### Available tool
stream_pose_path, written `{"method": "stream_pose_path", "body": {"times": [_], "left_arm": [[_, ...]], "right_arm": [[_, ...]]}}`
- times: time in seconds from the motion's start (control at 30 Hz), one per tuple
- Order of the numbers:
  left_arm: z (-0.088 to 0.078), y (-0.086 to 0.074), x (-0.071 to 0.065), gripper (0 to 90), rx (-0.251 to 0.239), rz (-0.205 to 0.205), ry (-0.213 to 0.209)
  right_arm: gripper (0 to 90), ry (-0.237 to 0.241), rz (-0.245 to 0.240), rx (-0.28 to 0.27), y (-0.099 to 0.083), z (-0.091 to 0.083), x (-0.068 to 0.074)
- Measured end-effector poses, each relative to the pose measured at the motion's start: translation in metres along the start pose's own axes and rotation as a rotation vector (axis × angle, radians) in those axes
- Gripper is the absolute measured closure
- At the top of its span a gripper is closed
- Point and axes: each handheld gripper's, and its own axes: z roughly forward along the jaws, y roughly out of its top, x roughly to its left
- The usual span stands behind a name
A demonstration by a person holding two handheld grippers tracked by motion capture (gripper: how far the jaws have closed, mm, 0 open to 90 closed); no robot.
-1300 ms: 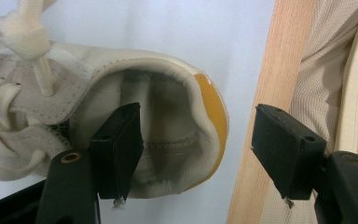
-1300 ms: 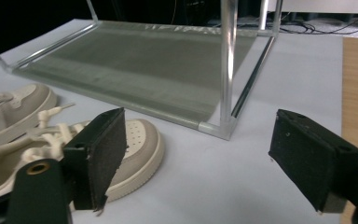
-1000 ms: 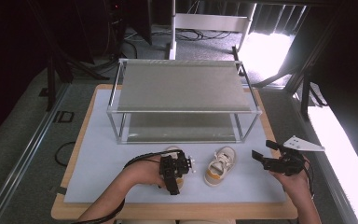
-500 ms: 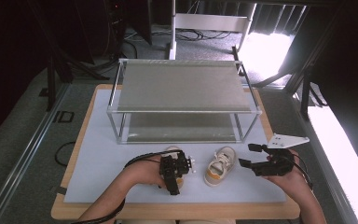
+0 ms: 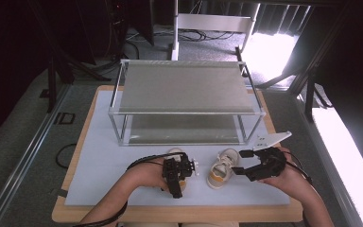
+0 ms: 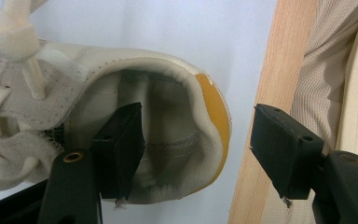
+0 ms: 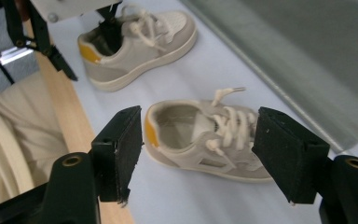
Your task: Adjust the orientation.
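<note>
Straddling the heel of the left shoe (image 6: 121,121), left gripper (image 5: 176,177) with jaws parted, right gripper (image 5: 246,163) unclenched, its jaws just closing, beside the right shoe (image 5: 220,168), white mat (image 5: 104,161).

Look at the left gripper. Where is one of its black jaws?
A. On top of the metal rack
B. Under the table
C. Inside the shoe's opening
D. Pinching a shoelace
C: in the left gripper view, one jaw of the left gripper sits inside the heel opening of the shoe, while the other jaw stands outside, behind the heel.
</note>
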Motion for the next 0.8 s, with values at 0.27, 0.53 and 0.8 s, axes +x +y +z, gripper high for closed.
{"method": "stream_pose_path", "body": {"times": [0.27, 0.53, 0.8], "left_arm": [[0.0, 0.0, 0.0, 34.0, 0.0, -0.003, 0.0], [0.002, 0.002, 0.0, 34.4, 0.012, 0.004, 0.001], [0.002, 0.001, 0.0, 34.5, 0.007, -0.001, -0.003]], "right_arm": [[31.8, 0.027, -0.012, 0.102, 0.01, 0.013, 0.008], [33.0, 0.062, -0.037, 0.22, 0.022, 0.031, 0.022], [44.5, 0.075, -0.084, 0.313, 0.031, 0.057, 0.028]]}}
